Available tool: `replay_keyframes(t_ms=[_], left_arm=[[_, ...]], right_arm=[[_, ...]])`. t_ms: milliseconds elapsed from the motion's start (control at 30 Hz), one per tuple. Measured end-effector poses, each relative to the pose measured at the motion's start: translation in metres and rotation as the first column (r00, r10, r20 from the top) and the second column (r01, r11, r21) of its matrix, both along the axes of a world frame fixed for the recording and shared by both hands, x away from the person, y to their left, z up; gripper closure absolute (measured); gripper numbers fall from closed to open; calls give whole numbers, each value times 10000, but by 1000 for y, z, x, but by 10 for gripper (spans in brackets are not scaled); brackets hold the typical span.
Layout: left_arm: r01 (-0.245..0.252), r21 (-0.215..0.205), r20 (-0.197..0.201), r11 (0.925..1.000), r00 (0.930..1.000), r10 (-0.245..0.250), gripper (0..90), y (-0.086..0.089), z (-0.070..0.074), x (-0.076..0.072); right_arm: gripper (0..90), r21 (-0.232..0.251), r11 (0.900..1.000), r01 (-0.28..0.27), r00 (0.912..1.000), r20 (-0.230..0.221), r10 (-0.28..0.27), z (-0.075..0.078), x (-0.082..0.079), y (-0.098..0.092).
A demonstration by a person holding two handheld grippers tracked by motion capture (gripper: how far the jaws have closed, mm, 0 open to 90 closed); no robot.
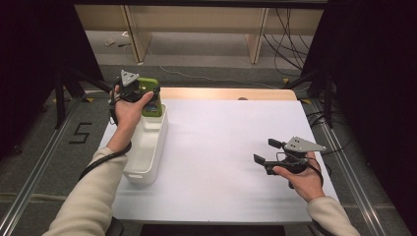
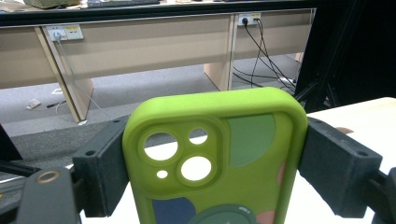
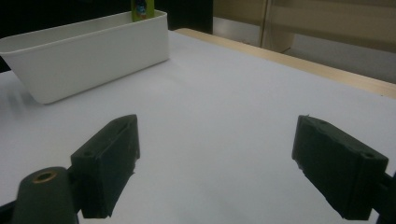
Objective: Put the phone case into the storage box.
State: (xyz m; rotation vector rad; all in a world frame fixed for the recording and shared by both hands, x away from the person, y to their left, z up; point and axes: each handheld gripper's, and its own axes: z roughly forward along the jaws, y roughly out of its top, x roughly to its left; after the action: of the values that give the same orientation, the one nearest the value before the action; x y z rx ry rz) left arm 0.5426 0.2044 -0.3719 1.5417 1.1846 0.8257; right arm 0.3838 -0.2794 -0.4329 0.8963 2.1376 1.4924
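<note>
A green phone case [image 1: 151, 96] with round camera holes and coloured patches is held over the far end of a long white bin [image 1: 147, 147]. My left gripper [image 1: 142, 96] is shut on it; in the left gripper view the phone case [image 2: 219, 158] stands upright between both jaws, and my left gripper [image 2: 212, 168] clamps its two sides. My right gripper [image 1: 264, 152] rests low at the right of the table, open with nothing between its jaws. In the right gripper view my right gripper [image 3: 215, 163] points across the white tabletop toward the bin [image 3: 88, 56], and the case's green strip [image 3: 142, 9] shows behind it.
The white table surface [image 1: 221, 147] has a wooden strip along its far edge [image 1: 231, 93]. Beyond it are desk legs, a grey floor and hanging cables [image 1: 290, 39]. Black stands flank the table on both sides.
</note>
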Motion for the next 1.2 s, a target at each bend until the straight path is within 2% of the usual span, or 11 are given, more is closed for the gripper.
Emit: replay_keyframes(t_ms=[1200], left_arm=[[-37, 346, -20, 9994, 10000, 37, 163, 2, -7, 5]], right_arm=[[161, -2, 10000, 15, 10000, -14, -15, 0, 0, 0]])
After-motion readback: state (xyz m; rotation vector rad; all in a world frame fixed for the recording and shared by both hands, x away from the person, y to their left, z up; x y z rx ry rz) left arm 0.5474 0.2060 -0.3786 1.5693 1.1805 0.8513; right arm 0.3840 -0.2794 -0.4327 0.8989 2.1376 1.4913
